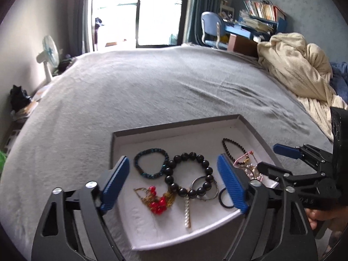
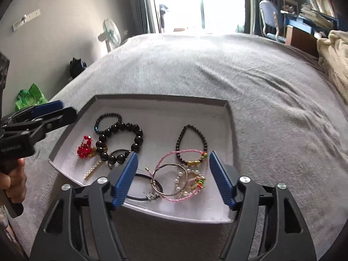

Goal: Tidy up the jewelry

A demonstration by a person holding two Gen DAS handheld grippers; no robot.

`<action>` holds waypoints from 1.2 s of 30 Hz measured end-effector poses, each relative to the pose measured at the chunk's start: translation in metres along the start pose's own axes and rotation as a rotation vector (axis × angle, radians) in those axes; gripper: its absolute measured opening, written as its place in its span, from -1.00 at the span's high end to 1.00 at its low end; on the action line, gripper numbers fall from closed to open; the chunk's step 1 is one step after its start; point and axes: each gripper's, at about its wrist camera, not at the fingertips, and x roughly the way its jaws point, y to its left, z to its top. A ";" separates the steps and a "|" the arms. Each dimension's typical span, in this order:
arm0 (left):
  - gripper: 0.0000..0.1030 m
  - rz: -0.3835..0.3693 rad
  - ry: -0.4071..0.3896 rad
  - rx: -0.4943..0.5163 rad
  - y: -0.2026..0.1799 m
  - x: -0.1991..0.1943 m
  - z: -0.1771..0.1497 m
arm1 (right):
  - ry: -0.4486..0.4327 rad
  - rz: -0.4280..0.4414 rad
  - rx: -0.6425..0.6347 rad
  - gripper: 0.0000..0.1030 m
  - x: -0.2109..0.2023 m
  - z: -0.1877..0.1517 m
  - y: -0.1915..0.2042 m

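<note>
While both the left gripper (image 1: 174, 181) and right gripper (image 2: 174, 179) are held wide open (nothing gripped) over the tray (image 2: 161, 100), a piece must next be chosen.

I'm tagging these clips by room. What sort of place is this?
Most likely a bedroom: the tray sits on a wide bed with a crumpled blanket, and a desk with books stands by the window.

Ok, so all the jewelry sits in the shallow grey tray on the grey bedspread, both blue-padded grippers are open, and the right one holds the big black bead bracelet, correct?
Not quite: the right gripper holds nothing. The right wrist view shows its jaws apart and empty, and the big black bead bracelet lies loose in the shallow grey tray. The left gripper is open, and the tray does sit on the grey bedspread.
</note>
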 end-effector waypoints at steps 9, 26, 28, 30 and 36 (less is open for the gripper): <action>-0.85 0.062 -0.080 0.012 -0.013 -0.035 -0.029 | -0.117 -0.003 -0.038 -0.67 -0.037 -0.029 0.014; -0.89 0.113 -0.178 0.015 -0.033 -0.054 -0.103 | -0.217 -0.019 -0.028 -0.86 -0.068 -0.075 0.017; -0.89 0.113 -0.196 0.023 -0.035 -0.058 -0.102 | -0.229 -0.022 -0.038 -0.86 -0.070 -0.077 0.018; -0.90 0.115 -0.214 0.026 -0.036 -0.061 -0.104 | -0.253 -0.021 -0.044 -0.86 -0.073 -0.079 0.019; -0.90 0.112 -0.238 0.017 -0.035 -0.067 -0.107 | -0.307 -0.029 -0.050 -0.85 -0.078 -0.089 0.021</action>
